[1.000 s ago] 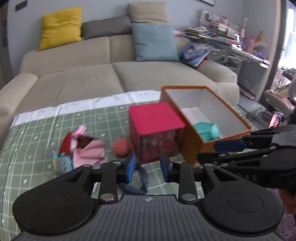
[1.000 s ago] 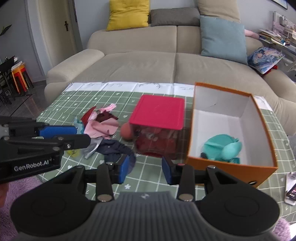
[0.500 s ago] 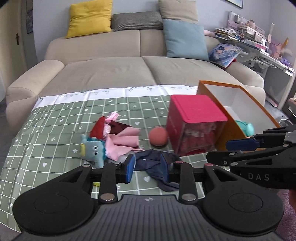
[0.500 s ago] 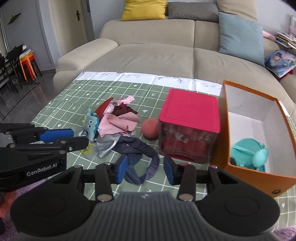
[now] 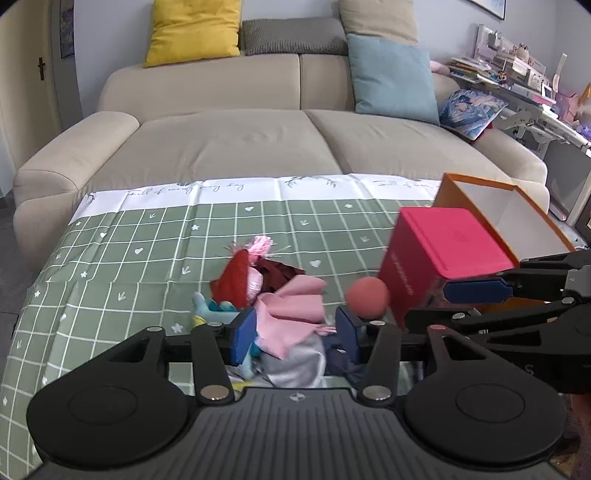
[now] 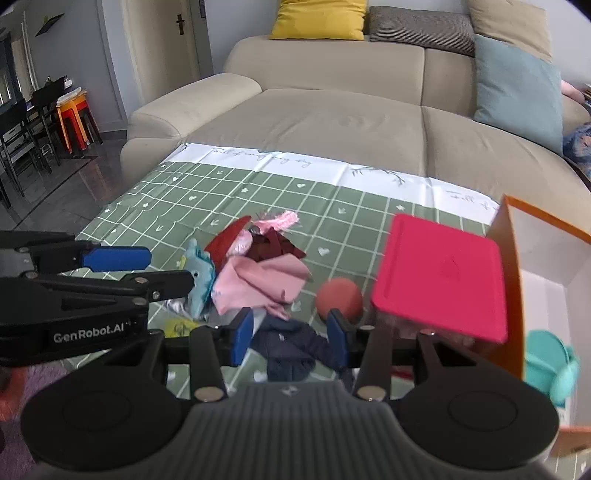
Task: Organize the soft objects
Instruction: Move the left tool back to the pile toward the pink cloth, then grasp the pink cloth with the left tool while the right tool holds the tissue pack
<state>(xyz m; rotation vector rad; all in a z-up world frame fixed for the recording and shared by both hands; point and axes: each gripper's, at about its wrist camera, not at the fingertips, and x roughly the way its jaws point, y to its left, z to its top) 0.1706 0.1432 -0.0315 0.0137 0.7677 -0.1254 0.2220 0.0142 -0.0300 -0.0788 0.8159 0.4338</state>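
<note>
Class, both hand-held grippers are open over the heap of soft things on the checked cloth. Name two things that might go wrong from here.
1. The pink cloth, grey cloth and navy garment overlap, so the left hand-held gripper may pinch several at once and drag the heap.
2. The orange ball lies loose beside the red-lidded box; the right hand-held gripper, close by, might nudge it and send it rolling.

A home living room: beige sofa (image 5: 258, 147) with cushions (image 5: 192, 29).
</note>
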